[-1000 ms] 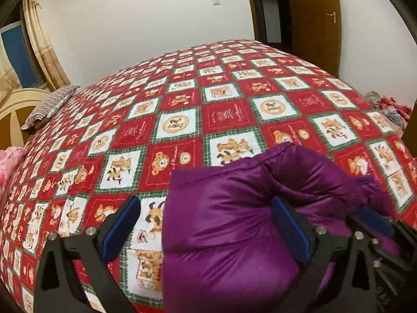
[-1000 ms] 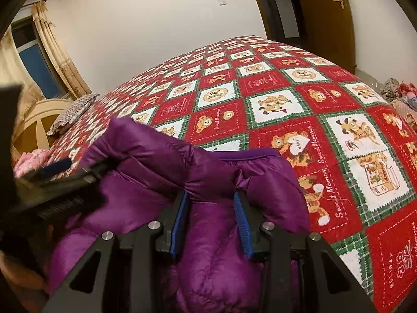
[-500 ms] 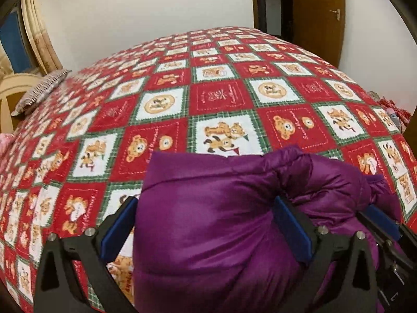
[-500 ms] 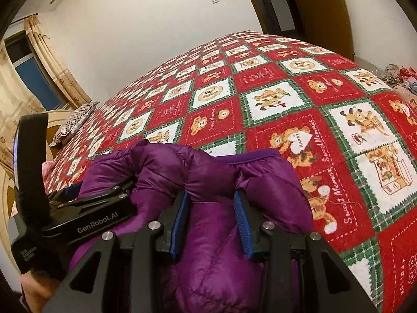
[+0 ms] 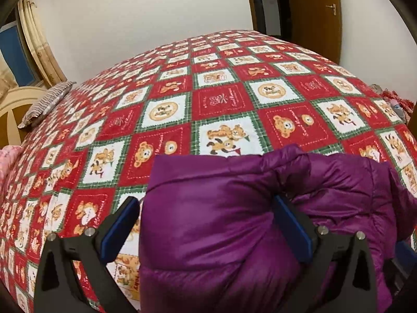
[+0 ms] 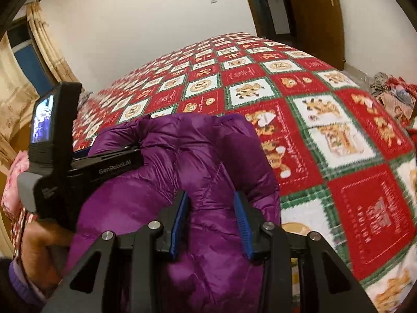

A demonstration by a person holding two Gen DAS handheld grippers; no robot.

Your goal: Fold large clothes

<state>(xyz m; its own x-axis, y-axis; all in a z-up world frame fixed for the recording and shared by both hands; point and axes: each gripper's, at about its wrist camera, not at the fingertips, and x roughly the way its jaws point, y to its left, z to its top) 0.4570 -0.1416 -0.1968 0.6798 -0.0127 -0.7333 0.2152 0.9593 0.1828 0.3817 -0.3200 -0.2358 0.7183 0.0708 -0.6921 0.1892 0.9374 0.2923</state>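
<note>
A: Left tongs (image 6: 78, 167) now sit higher in right-wrist view. Puffy purple quilted down jacket (image 5: 221, 224) bunched on red-and-green patchwork bed quilt (image 5: 221, 99).

B: Right tongs (image 6: 211, 221) clamp a fold; left tongs stand apart, one pad against it. Slick nylon may slip and spoil the fold.

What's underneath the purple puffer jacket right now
The purple puffer jacket lies bunched on the red patchwork quilt covering the bed. Bear-print squares show all around it. The quilt directly beneath is covered, so anything else under the jacket cannot be seen.
</note>
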